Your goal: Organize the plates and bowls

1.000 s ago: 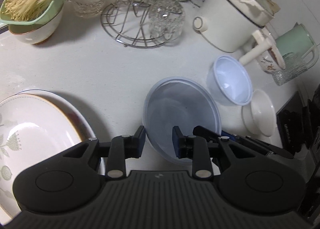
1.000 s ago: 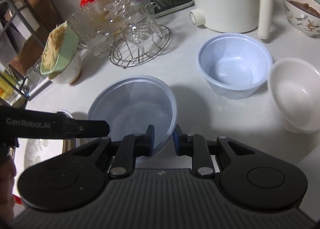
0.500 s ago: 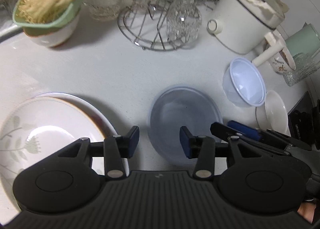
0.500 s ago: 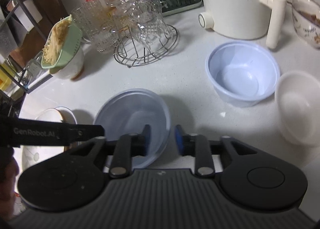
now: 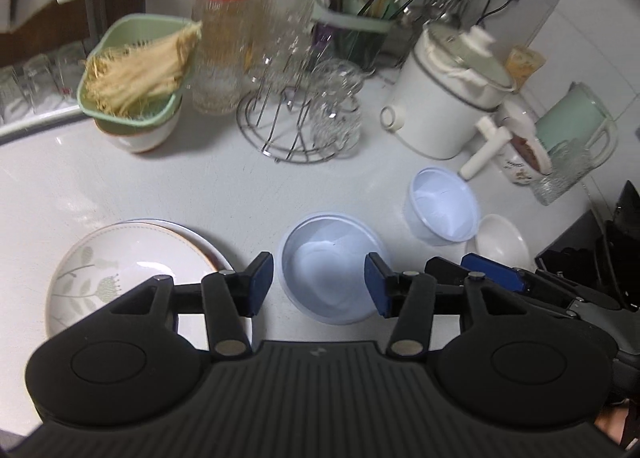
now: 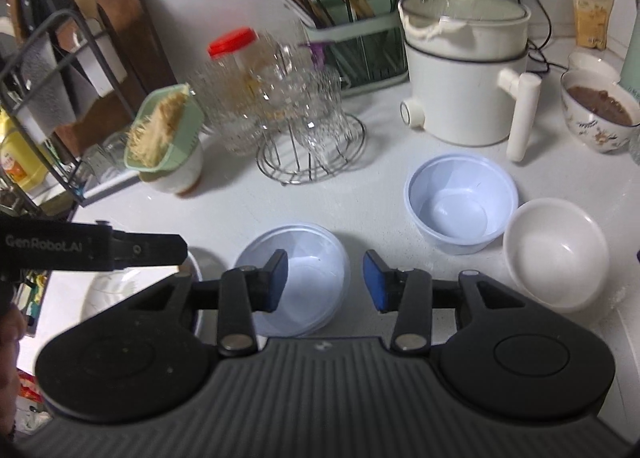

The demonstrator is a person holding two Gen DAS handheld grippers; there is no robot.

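A large pale blue plastic bowl (image 5: 320,250) (image 6: 296,242) rests upright on the white counter (image 5: 160,186). My left gripper (image 5: 319,284) hovers above its near rim with its jaws opening; the pads touch nothing. My right gripper (image 6: 325,280) hangs over the same bowl's right side, its jaws also opening and clear of the rim. A smaller pale blue bowl (image 5: 442,206) (image 6: 460,202) and a white bowl (image 5: 500,248) (image 6: 556,254) stand to the right. A floral plate (image 5: 120,266) (image 6: 108,290) lies on another plate at the left.
Along the back stand a wire rack of glasses (image 5: 300,126), a white lidded cooker (image 5: 440,106), a green colander of noodles on a bowl (image 5: 136,78) and a red-lidded jar (image 5: 224,50). A floral bowl of brown food (image 6: 600,110) sits far right.
Both grippers let go of the large blue bowl's rim, opened and rose away from the counter. The bowl, tilted before, now rests flat.
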